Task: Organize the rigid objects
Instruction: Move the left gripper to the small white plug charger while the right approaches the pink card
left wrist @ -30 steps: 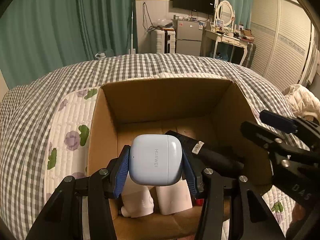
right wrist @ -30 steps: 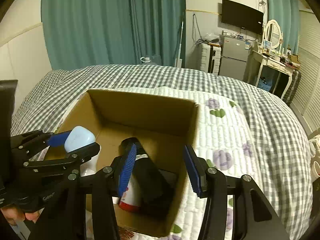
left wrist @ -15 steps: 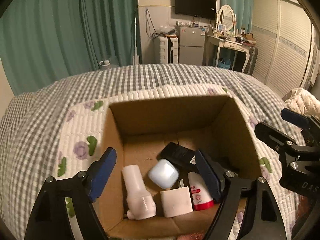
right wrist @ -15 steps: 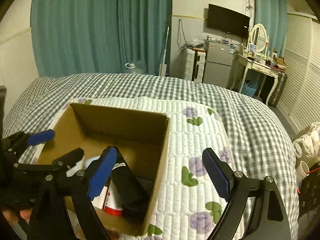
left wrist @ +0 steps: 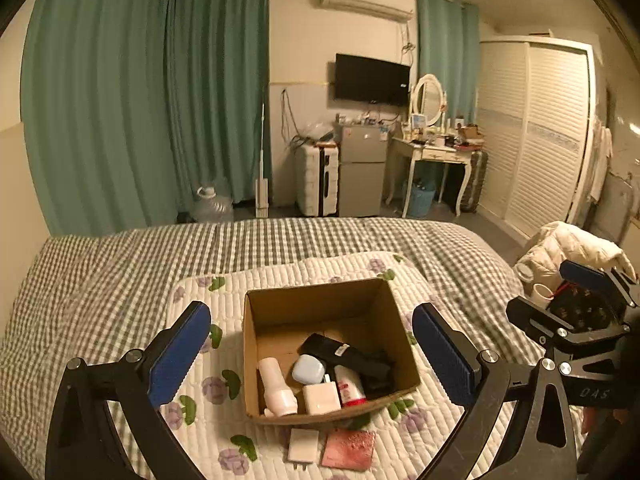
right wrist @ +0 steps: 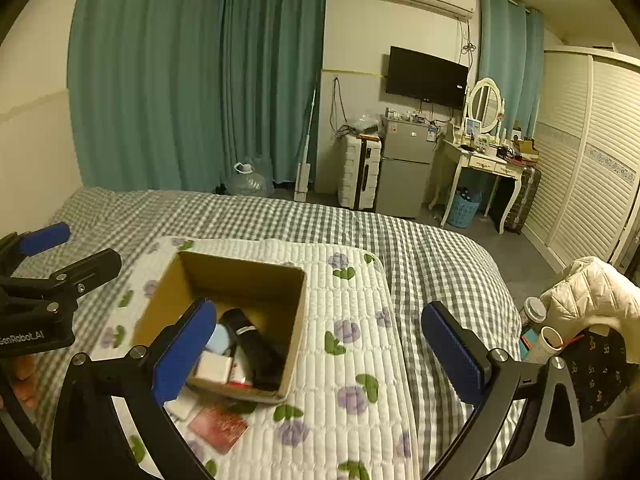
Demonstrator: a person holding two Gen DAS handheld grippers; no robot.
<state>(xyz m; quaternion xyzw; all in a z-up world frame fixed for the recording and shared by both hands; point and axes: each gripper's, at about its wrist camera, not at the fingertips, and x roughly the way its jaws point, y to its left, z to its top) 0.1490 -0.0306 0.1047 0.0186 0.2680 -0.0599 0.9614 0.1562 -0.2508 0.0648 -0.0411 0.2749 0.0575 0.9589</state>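
Note:
An open cardboard box (left wrist: pixel 320 296) sits on a floral quilted mat on the bed; it also shows in the right wrist view (right wrist: pixel 296 320). Inside lie a pale blue earbud case (left wrist: pixel 307 369), a white bottle (left wrist: pixel 276 388), a white cube (left wrist: pixel 321 399), a red-and-white tube (left wrist: pixel 350 386) and a black device (left wrist: pixel 348 358). My left gripper (left wrist: pixel 312 356) is open and empty, held well above and in front of the box. My right gripper (right wrist: pixel 320 350) is open and empty, above the box's right side.
A white charger (left wrist: pixel 303 445) and a red card (left wrist: pixel 349 449) lie on the mat (right wrist: pixel 352 360) in front of the box. A chair with a white jacket (right wrist: pixel 592 300) and cups stands right of the bed. Fridge, suitcase and dressing table stand beyond.
My left gripper opened and dropped the earbud case into the box. Both grippers then pulled up and back from the box, open wider.

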